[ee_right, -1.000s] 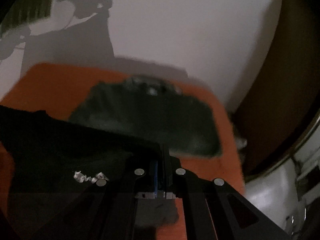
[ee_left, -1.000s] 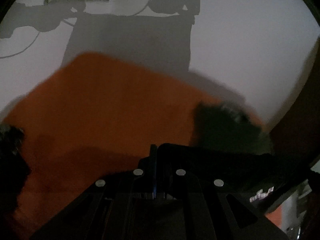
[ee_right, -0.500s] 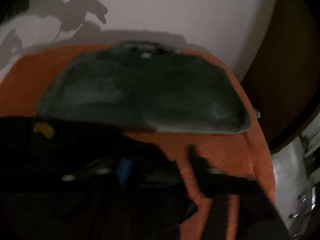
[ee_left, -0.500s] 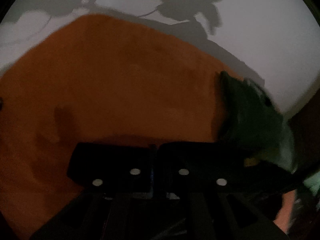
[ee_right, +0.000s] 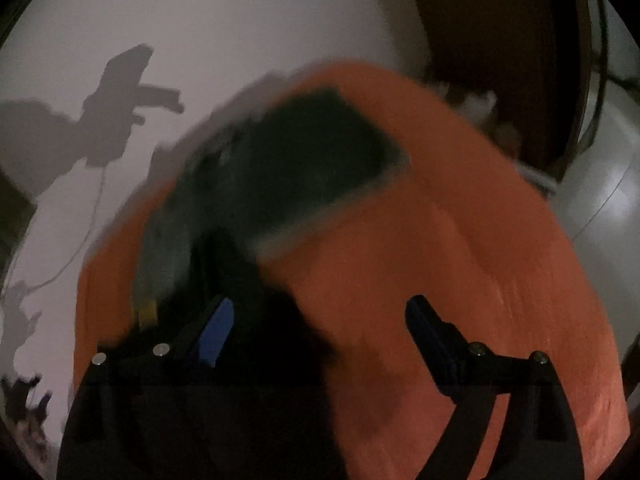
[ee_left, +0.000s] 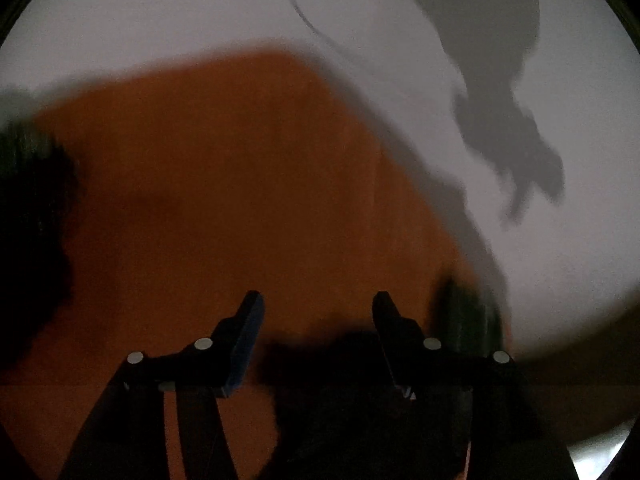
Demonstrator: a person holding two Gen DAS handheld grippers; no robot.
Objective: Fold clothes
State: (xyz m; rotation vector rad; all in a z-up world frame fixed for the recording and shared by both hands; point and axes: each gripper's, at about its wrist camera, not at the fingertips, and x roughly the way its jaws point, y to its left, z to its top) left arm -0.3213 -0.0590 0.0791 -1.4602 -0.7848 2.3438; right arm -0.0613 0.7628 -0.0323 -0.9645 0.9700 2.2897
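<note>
1. Where the right wrist view looks down on the orange cover (ee_right: 460, 240), a dark folded garment (ee_right: 304, 160) lies flat ahead of the right gripper (ee_right: 320, 320), up and to the left of its fingers, well apart from the tips.
2. A black garment (ee_right: 248, 340) lies low in that view, around the left finger; blur hides whether they touch.
3. The right gripper's jaws are spreading wide, with bare cover and the black cloth's edge between them, nothing clamped.
4. The left gripper (ee_left: 318, 308) is also opening over black cloth (ee_left: 332, 368), pads clear of it.
5. The folded garment's long axis runs diagonally, lower left to upper right, in the right wrist view.
</note>
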